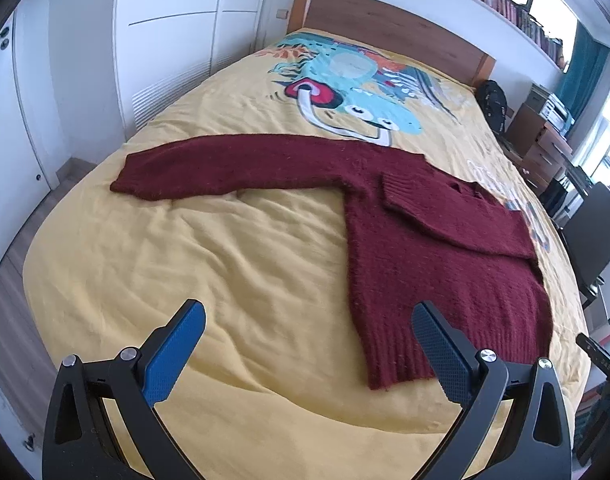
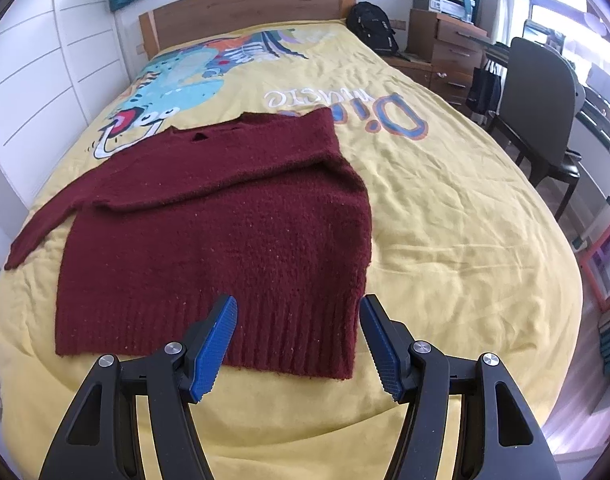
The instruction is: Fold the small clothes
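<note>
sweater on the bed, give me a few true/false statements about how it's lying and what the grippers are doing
1. One sleeve of the maroon sweater is already folded across its chest. True.
2. The other sleeve is folded in too. False: it lies stretched out flat on the yellow bedspread.
3. The right gripper is clamped on the hem. False: its jaws stand open above the hem, gripping nothing.
4. The left gripper is open and empty. True.
5. The sweater lies on a bare wooden floor. False: it lies on the bedspread.

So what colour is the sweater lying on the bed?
Dark maroon red, a plain fuzzy knit. The sweater shows best in the right wrist view.
</note>
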`<control>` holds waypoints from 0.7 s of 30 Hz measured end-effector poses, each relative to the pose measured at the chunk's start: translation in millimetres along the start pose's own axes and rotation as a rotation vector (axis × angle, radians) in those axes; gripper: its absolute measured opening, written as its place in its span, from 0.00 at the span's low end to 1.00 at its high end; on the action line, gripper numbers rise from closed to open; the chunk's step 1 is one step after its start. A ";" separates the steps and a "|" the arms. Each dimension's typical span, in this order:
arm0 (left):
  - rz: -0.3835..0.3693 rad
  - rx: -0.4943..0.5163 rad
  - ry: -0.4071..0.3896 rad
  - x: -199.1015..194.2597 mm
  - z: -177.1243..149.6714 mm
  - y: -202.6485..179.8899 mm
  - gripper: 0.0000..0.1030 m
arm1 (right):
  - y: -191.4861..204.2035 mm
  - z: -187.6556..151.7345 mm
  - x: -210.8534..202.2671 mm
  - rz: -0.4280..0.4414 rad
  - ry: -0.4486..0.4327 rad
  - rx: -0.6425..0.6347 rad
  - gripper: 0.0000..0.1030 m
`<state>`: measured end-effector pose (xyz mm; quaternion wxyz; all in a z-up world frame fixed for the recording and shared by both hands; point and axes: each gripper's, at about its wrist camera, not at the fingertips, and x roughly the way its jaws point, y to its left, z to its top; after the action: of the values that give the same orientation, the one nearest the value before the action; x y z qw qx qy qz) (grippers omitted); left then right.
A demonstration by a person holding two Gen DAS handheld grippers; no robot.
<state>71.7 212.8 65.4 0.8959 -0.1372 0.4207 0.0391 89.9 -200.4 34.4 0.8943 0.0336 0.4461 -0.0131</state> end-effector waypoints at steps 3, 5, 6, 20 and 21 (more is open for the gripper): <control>0.019 -0.032 0.008 9.3 4.9 19.4 0.99 | 2.3 -0.4 4.6 -0.008 0.008 0.004 0.64; 0.028 -0.050 0.013 14.4 7.6 29.8 0.99 | 3.5 0.2 9.1 -0.011 0.017 0.005 0.64; 0.030 -0.060 0.016 17.6 9.2 35.5 0.99 | 4.3 0.9 11.6 -0.013 0.021 0.005 0.64; 0.092 -0.205 0.058 78.6 39.9 115.2 0.99 | 5.4 8.1 49.9 -0.031 0.081 0.013 0.64; 0.093 -0.219 0.058 84.0 43.7 122.2 0.99 | 5.5 8.0 52.6 -0.033 0.086 0.012 0.64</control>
<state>135.5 338.4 1.8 0.8602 -0.2156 0.4457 0.1224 128.3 -195.2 -2.6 0.8738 0.0319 0.4844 -0.0291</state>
